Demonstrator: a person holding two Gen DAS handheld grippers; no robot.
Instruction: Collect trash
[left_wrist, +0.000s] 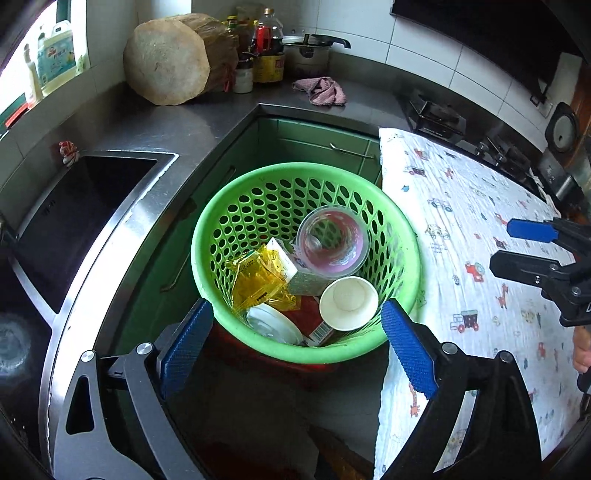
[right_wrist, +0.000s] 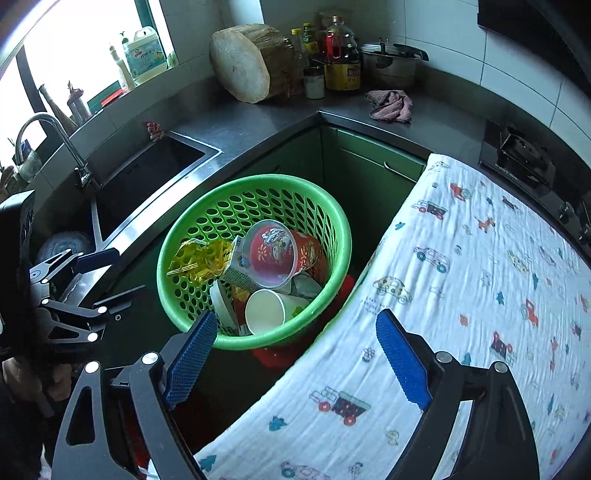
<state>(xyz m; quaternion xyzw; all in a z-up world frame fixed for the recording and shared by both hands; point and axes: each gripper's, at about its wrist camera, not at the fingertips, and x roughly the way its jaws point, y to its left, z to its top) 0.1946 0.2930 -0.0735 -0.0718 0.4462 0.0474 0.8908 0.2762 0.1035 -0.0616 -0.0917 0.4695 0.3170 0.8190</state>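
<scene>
A green perforated basket (left_wrist: 258, 206) (right_wrist: 207, 206) stands on the floor beside the cloth-covered table. It holds a clear plastic cup (left_wrist: 332, 242) (right_wrist: 273, 254), a white paper cup (left_wrist: 349, 302) (right_wrist: 266, 312), a yellow wrapper (left_wrist: 255, 280) (right_wrist: 199, 258), a small carton (left_wrist: 291, 266), a white lid (left_wrist: 271, 325) and a red packet. My left gripper (left_wrist: 295, 336) is open and empty just above the basket's near rim. My right gripper (right_wrist: 295, 347) is open and empty, over the basket's near edge and the table edge.
The table with the cartoon-print cloth (left_wrist: 480, 258) (right_wrist: 461, 295) lies to the right. A steel sink (left_wrist: 74, 221) (right_wrist: 147, 177) and counter are to the left, green cabinets behind. A chopping block (right_wrist: 243, 62), bottles, a pot and a pink rag (right_wrist: 391, 105) sit on the back counter.
</scene>
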